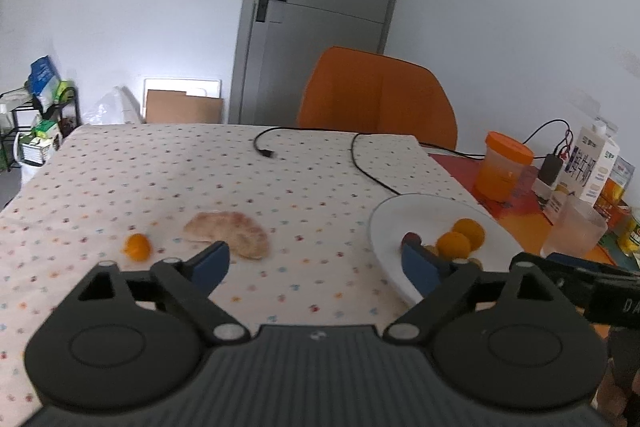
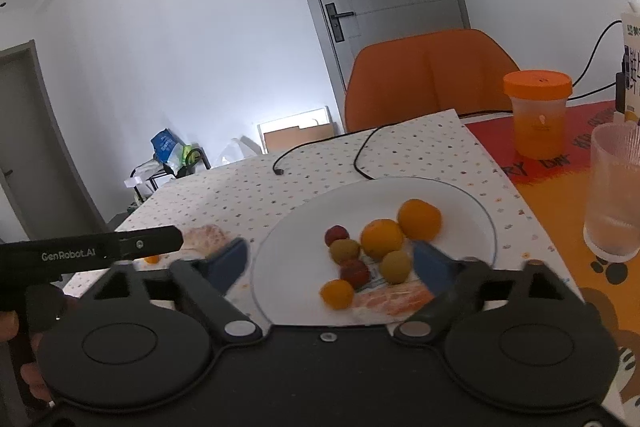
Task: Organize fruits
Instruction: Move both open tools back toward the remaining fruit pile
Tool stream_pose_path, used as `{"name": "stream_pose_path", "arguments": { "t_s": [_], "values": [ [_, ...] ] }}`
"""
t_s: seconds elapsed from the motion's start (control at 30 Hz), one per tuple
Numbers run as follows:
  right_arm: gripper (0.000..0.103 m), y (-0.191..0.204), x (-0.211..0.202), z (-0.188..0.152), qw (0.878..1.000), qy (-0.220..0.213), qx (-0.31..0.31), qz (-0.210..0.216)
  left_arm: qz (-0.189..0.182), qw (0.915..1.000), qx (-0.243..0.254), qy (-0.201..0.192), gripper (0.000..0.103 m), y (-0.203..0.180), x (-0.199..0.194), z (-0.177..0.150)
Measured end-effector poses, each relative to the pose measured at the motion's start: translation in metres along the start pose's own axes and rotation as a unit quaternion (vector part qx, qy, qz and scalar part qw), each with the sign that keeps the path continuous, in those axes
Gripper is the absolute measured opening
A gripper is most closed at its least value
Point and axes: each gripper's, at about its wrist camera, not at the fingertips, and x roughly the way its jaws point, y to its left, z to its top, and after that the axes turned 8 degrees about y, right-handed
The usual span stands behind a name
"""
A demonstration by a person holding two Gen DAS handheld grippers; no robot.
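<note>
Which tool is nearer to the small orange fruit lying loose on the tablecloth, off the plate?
Left. The left tool, jaws open, has the small orange fruit just beyond its left finger. The right tool, also open, hangs over the white plate, farther away.

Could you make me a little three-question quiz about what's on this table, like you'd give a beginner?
1. True or false: the white plate holds only orange fruits.
2. Which lies on the tablecloth, off the plate? A) the small orange fruit B) the red fruit C) the green fruit
3. Fill in: the left gripper and the right gripper both have their jaws ____.

Key: 1 false, red and green ones lie there too; 2 A; 3 open, nothing gripped.
</note>
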Motion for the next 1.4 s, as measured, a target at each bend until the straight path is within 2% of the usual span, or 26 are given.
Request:
{"name": "stream_pose_path", "arguments": {
  "t_s": [0.17,0.47,0.57,0.73,1.27,1.4],
  "values": [
    [0.103,0.005,0.001,0.002,1.000,0.010,0.019,0.001,0.009,0.9999,-0.007,-0.008,0.098,0.014,-0.016,-0.003],
    [0.103,0.022,0.003,0.001,1.000,0.010,0.019,-0.002,0.012,0.9996,-0.024,0.000,0.103,0.040,-0.030,-0.006],
    [0.103,0.029,0.005,0.000,1.000,0.011,0.017,-0.006,0.005,0.9996,-0.028,0.008,0.103,0.048,-0.034,-0.008],
    [0.103,0.038,0.008,-0.001,1.000,0.014,0.008,-0.005,0.018,0.9989,-0.043,0.006,0.103,0.060,-0.040,-0.011],
    [0.103,0.078,0.023,0.000,0.999,0.032,-0.027,0.021,0.043,0.9968,-0.068,-0.004,0.103,0.093,-0.050,-0.015],
    [0.103,0.087,0.029,0.000,0.998,0.043,-0.032,0.026,0.040,0.9967,-0.070,-0.008,0.103,0.099,-0.052,-0.015]
  ]
}}
